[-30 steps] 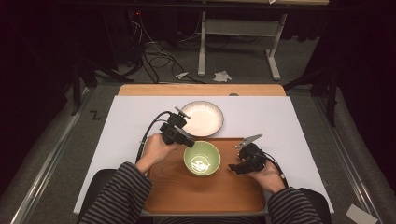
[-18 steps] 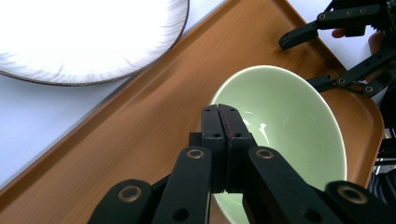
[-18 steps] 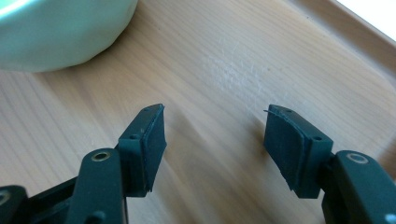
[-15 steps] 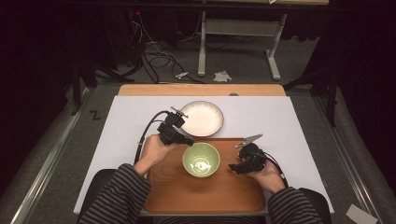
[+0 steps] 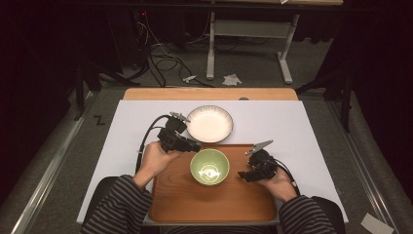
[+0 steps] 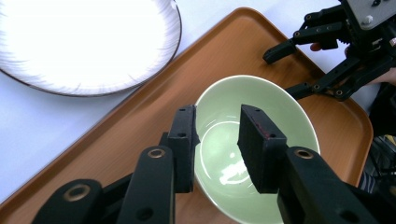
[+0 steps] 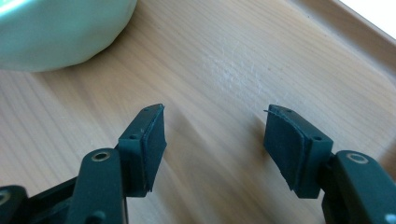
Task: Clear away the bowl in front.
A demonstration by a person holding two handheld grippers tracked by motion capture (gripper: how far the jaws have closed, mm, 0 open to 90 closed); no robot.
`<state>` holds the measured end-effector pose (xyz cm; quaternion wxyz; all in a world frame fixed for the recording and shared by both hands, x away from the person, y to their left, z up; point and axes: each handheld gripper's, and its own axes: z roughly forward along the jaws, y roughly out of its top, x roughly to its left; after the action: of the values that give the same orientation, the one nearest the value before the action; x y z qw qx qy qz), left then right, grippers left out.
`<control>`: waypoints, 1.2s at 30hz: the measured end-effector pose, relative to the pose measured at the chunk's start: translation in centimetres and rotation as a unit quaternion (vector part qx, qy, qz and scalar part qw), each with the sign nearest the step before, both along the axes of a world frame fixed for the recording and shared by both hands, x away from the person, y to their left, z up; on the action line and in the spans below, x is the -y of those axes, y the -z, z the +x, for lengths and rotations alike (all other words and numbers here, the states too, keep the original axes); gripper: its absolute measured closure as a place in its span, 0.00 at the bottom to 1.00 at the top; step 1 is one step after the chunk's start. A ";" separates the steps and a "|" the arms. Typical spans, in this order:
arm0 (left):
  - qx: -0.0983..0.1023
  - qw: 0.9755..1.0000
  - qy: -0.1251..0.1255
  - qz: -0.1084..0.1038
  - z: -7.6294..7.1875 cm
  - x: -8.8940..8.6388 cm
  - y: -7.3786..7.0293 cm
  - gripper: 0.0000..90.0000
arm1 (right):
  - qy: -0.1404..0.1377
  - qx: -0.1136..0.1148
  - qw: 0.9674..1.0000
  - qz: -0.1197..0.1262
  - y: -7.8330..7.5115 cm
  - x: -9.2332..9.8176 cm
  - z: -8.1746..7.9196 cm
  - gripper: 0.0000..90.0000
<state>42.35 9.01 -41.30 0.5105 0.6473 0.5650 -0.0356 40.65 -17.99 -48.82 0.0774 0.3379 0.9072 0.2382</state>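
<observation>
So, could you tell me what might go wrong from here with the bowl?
1. The left tongs straddle the bowl rim with a gap showing; closing off-centre could tip the bowl on the tray.
2. Lifting by one rim edge, the glossy bowl may slip.
3. The plate lies just beyond the tray, so a swing that way could knock it. The right tongs hang open over bare tray, offering no support.

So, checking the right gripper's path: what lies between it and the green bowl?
Bare wood of the tray: in the right gripper view, nothing sits between the open right gripper and the green bowl.
</observation>
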 end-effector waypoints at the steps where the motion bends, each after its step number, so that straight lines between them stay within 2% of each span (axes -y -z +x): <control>1: 0.000 1.000 -0.005 -0.002 -0.1 -0.2 -0.1 0.72 | 0.000 0.000 1.000 0.000 0.0 0.0 0.0 0.45; 8: 0.004 1.000 -0.013 -0.007 -0.6 -0.9 -0.3 0.67 | -0.003 -0.002 1.000 -0.001 0.1 -0.1 0.0 0.45; 16: -0.001 0.999 -0.028 -0.016 -0.9 -1.8 0.2 0.64 | -0.003 -0.001 1.000 -0.001 0.0 0.0 0.0 0.45; 20: 0.000 0.999 -0.035 -0.013 -1.0 -2.4 0.5 0.64 | -0.002 -0.002 1.000 0.000 0.0 0.0 0.0 0.45; 23: 0.006 0.998 -0.050 -0.023 -1.0 -2.9 0.6 0.64 | -0.001 -0.003 1.000 0.000 0.0 0.0 0.0 0.45; 27: 0.006 0.998 -0.061 -0.026 -1.0 -3.4 0.7 0.63 | -0.003 -0.001 1.000 0.000 0.0 0.0 0.0 0.45; 36: 0.009 0.997 -0.073 -0.019 -1.0 -4.3 1.1 0.62 | 0.000 0.001 1.000 0.002 -0.1 0.0 0.0 0.45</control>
<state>41.32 13.27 -42.44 0.5285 0.5949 0.6056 -0.0032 40.64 -17.99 -48.77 0.0778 0.3382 0.9067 0.2398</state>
